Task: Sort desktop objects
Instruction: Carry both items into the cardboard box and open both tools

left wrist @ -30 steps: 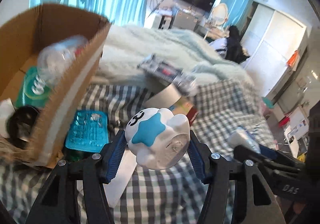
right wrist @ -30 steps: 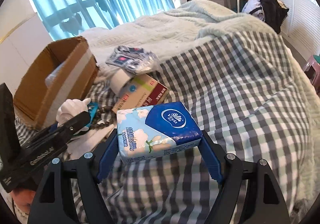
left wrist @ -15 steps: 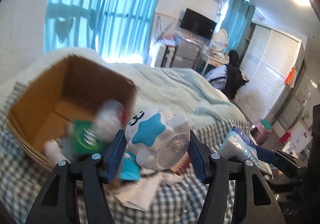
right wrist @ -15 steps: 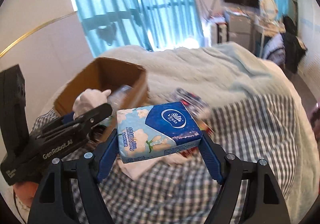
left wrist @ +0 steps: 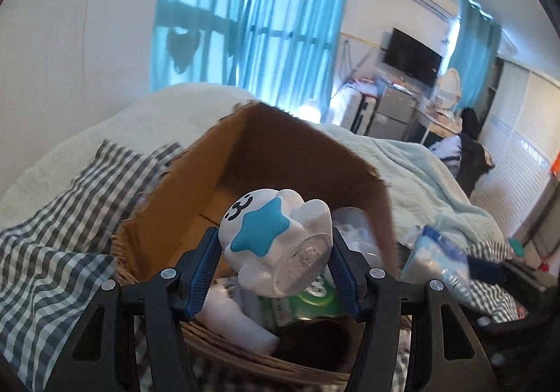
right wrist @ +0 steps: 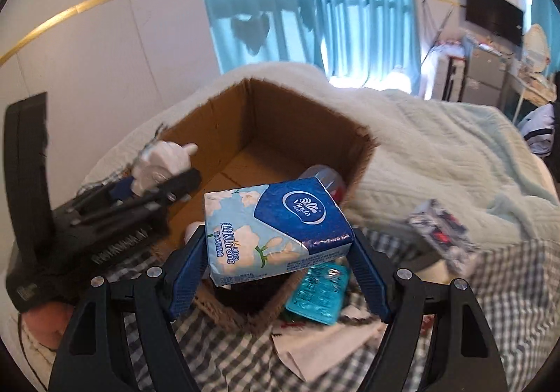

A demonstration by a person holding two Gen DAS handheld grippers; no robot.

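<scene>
My left gripper (left wrist: pixel 274 257) is shut on a white toy figure (left wrist: pixel 276 241) with a blue star, held over the near end of the open cardboard box (left wrist: pixel 224 161). The right gripper (right wrist: pixel 278 254) is shut on a blue tissue pack (right wrist: pixel 276 227), just above the box's near right corner. In the right wrist view the left gripper (right wrist: pixel 164 178) with the white toy (right wrist: pixel 159 161) hangs over the cardboard box (right wrist: pixel 280 112) at its left wall. Inside the box lie a green item (left wrist: pixel 315 297), a clear bottle (right wrist: pixel 323 178) and a dark round thing (left wrist: pixel 311 346).
The box sits on a bed with a grey checked cover (right wrist: pixel 507 287) and a pale blanket (right wrist: pixel 437 154). Beside the box on the cover lie a teal blister pack (right wrist: pixel 318 290), white paper (right wrist: pixel 325 343) and a patterned packet (right wrist: pixel 441 227). Blue curtains and a white wall stand behind.
Both grippers have swung left and upward from over the checked cover to above the cardboard box, each still holding its object. The box now fills the middle of both views.
</scene>
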